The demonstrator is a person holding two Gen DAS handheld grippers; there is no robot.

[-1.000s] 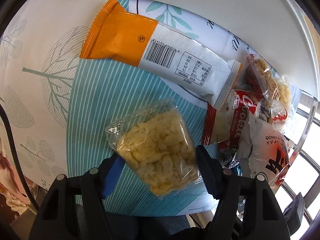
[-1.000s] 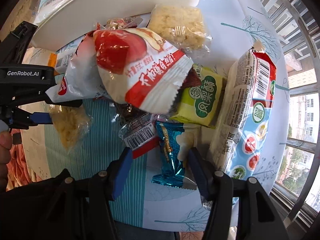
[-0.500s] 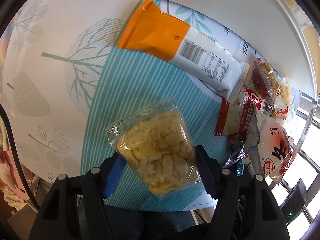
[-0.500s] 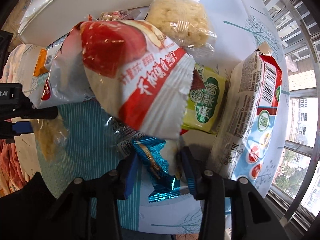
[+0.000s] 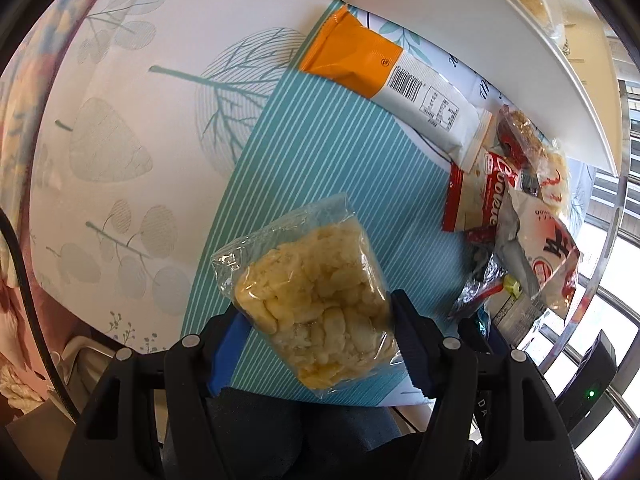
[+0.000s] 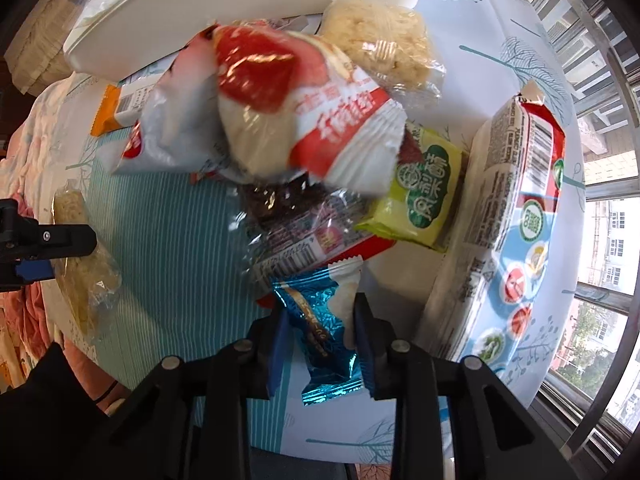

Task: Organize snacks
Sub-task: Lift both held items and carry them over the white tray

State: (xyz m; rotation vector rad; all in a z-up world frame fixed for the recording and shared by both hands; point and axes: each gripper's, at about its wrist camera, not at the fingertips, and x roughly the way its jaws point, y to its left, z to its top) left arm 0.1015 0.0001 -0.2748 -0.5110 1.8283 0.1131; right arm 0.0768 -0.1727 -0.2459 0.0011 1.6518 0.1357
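Note:
My left gripper [image 5: 316, 312] is shut on a clear bag of pale yellow puffed snacks [image 5: 312, 280], held above the teal striped tablecloth [image 5: 320, 160]. The right wrist view shows that same bag [image 6: 84, 280] at the far left. My right gripper [image 6: 320, 312] points down at the snack pile, and its jaws are closing on a blue foil packet [image 6: 316, 320], the pads touching both its sides. A red and white bag [image 6: 280, 112] lies tilted on top of the pile just beyond.
An orange and white packet [image 5: 392, 84] lies beside a large white tray [image 5: 480, 40]. The pile also holds a green packet [image 6: 424, 188], a long cracker pack [image 6: 516, 216], a clear bag of crisp noodles [image 6: 380, 40] and a dark barcoded wrapper [image 6: 296, 232]. Window railings stand at the right.
The left gripper has risen and drawn back with the yellow snack bag. The right gripper's jaws have narrowed from wide apart until they touch the blue foil packet.

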